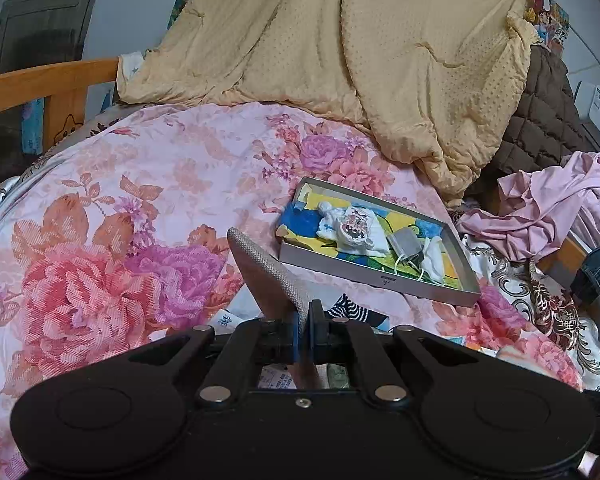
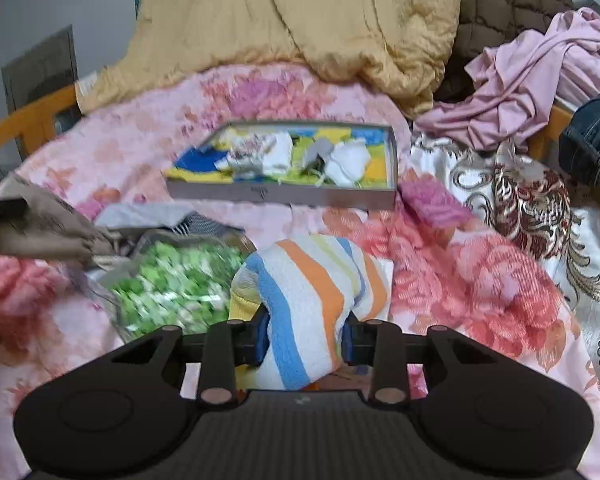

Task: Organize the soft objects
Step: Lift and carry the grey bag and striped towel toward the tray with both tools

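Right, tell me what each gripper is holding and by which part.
Left gripper: shut on a brownish sock, pinched at its lower part. Right gripper: its pads squeeze the striped sock around its near end.

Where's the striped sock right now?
In the right wrist view the striped sock sits between the right gripper's pads, just right of the green patterned cloth, in front of the grey tray.

Tray [image 2: 284, 194] lies on the bed [image 2: 480, 280] ahead of the right gripper [image 2: 305, 338]; rolled cloth [image 2: 308, 300] sits between its jaws. Blurred bag [image 2: 172, 284], apparently, lies left; heaped clothing [image 2: 540, 76] far right.
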Demonstrator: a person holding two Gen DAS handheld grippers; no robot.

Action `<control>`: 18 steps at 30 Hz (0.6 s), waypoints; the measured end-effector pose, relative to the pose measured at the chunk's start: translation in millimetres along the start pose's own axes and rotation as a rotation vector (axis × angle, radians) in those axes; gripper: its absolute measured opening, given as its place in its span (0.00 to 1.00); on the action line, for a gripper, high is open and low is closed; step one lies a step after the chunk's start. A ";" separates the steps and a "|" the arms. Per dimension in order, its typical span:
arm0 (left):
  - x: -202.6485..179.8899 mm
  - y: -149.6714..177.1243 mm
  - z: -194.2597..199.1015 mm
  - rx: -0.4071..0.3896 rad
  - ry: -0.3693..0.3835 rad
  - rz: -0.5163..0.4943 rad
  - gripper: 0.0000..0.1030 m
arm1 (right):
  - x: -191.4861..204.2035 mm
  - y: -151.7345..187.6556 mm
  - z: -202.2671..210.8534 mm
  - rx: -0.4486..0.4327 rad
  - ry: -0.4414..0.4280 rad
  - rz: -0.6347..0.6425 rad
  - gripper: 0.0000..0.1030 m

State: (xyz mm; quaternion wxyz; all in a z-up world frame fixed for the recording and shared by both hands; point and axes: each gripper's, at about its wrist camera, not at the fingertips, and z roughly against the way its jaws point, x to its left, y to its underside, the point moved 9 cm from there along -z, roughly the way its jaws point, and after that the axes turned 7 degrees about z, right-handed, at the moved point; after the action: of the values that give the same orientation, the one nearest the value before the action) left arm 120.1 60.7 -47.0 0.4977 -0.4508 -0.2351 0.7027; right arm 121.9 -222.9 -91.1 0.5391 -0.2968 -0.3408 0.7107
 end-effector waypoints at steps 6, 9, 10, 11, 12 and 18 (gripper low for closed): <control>0.4 -1.4 1.0 -0.006 0.010 0.003 0.04 | 9.1 -15.4 11.2 -0.035 -0.034 -0.007 0.35; -0.4 -5.5 5.4 -0.019 0.022 0.007 0.04 | 13.7 -22.7 15.6 -0.051 -0.060 -0.014 0.35; -1.8 -7.0 7.7 -0.024 0.026 0.007 0.04 | 15.5 -26.1 18.0 -0.062 -0.069 -0.015 0.35; -2.0 -8.8 9.0 -0.027 0.030 0.008 0.04 | 17.0 -28.9 19.7 -0.069 -0.074 -0.013 0.35; -3.1 -10.5 10.3 -0.032 0.033 0.008 0.04 | 18.4 -32.2 21.5 -0.077 -0.079 -0.013 0.35; -11.4 -20.1 15.7 -0.054 0.047 -0.002 0.04 | 24.8 -53.3 33.6 -0.129 -0.096 -0.019 0.35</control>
State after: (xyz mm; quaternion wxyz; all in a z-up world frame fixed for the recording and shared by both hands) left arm 117.4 60.1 -19.2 0.4914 -0.4800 -0.2425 0.6851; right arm 119.4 -194.5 -29.7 0.5086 -0.2934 -0.4140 0.6956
